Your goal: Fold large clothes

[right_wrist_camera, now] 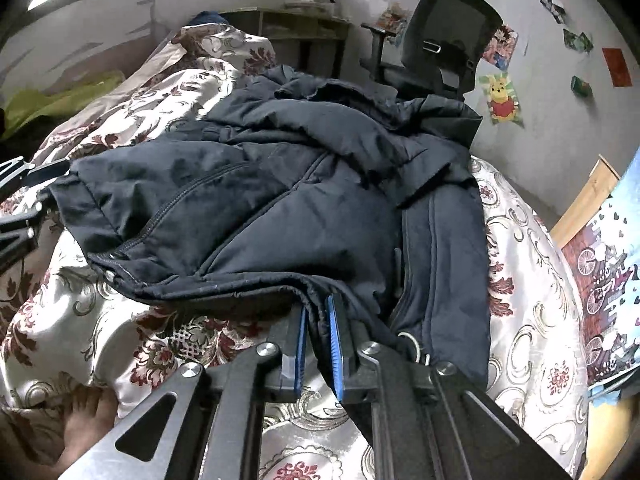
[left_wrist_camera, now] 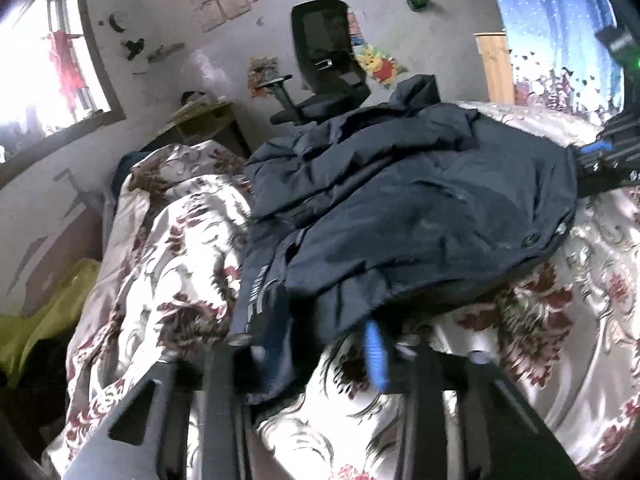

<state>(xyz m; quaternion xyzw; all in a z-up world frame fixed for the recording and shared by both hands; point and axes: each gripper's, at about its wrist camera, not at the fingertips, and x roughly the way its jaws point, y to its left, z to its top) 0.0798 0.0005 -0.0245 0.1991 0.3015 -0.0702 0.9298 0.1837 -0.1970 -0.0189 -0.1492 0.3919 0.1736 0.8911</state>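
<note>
Navy padded cloth makes up the jacket (right_wrist_camera: 280,184), which lies crumpled on the bed, over a satin floral bedspread (right_wrist_camera: 532,280), with its hem toward both cameras and its collar end bunched up at the far side near the office chair (right_wrist_camera: 448,40). It is judged to be soft and bulky rather than heavy: the quilted filling will spring back, so a fold is not expected to lie flat unless it is pressed down. The shell looks smooth and may slide on the glossy bedspread; a single thin layer could slip out of a pinch.

In the right wrist view the right claw (right_wrist_camera: 318,340) is seen clamped on the jacket hem, a dark fold of cloth being squeezed between its blue pads (right_wrist_camera: 334,344) close beside the zip edge, where a small metal ring hangs. In the left wrist view the left claw (left_wrist_camera: 320,356) is blurred; its blue pad (left_wrist_camera: 374,356) is seen against the lower edge of the jacket and dark cloth runs down between the two fingers, so it is judged to be gripped there too, though the pinch itself is not shown sharply.

The hem corners are judged the best hold, taken where seam and zip tape give thickness. Both layers should be caught together, and the sleeves, which are hidden in the bunched far part, will need spreading first.
</note>
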